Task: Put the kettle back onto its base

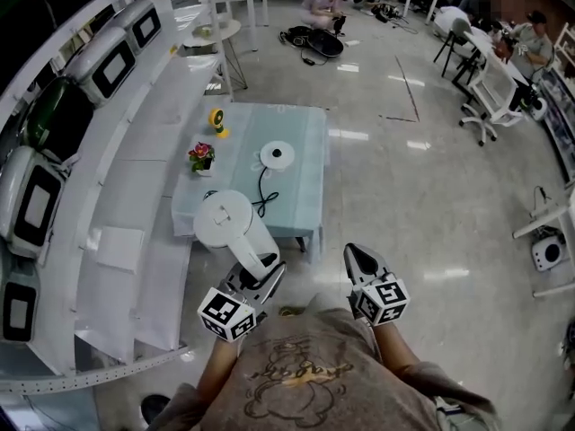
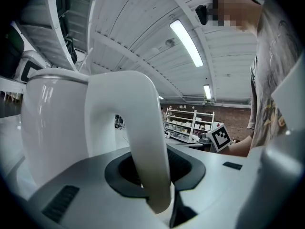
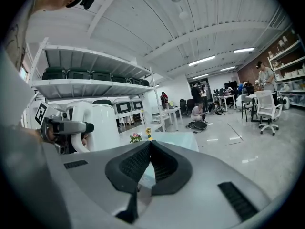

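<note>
Person seen from above: short-sleeved grey-brown T-shirt [image 1: 301,375] with a faint line-drawn print (motif unreadable). The left gripper [image 1: 262,273] and right gripper [image 1: 352,251] have pale grey shells and black ribbed jaw pads, each bearing a cube [image 1: 226,313] of black-and-white square markers.

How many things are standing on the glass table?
3: small yellow fan, far left; flower pot, just nearer; kettle base, middle. The kettle may hide others.

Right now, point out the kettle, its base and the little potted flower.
kettle [image 1: 225,218]: head view, middle of its top.
kettle base [image 1: 277,154]: head view, centre of the disc.
potted flower [image 1: 201,156]: head view, on the blooms.
</note>
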